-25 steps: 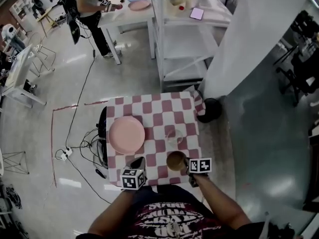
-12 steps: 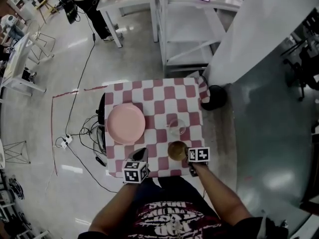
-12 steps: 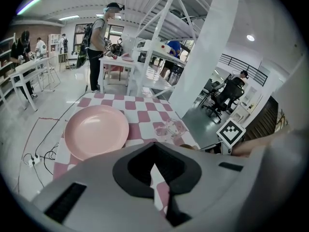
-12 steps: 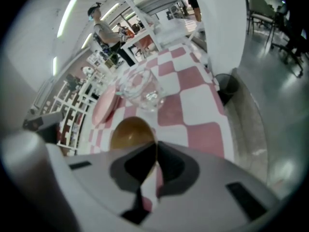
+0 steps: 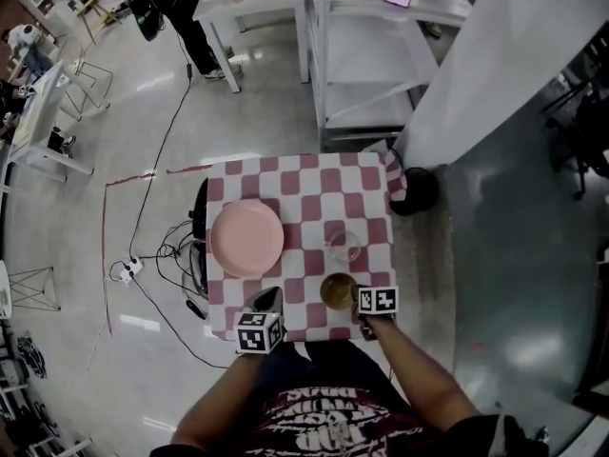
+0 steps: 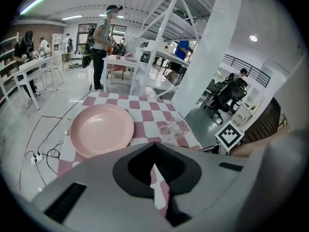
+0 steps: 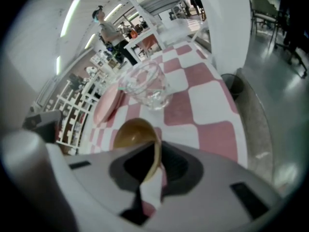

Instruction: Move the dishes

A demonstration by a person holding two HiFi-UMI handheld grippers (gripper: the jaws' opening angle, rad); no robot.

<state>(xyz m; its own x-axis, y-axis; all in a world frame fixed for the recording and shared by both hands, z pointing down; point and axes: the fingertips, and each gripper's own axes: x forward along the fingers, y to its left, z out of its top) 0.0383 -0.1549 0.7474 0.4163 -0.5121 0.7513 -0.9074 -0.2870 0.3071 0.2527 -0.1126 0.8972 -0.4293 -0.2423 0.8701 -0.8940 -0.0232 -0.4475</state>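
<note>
While the right gripper (image 5: 356, 300) clamped its jaws on the near rim of the brown bowl (image 5: 335, 290) at the checkered table's (image 5: 314, 174) near right corner, the left gripper (image 5: 267, 301) hovered closed and empty. It was the nearer one to the pink plate (image 5: 246, 238), which lay just ahead of it.

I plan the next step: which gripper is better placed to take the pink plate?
Left. The left gripper is empty, near the pink plate; the right gripper grips the brown bowl.

Checkered tablecloth (image 5: 314, 174), floor cables (image 5: 174, 252), white rack (image 5: 371, 60) beyond
</note>
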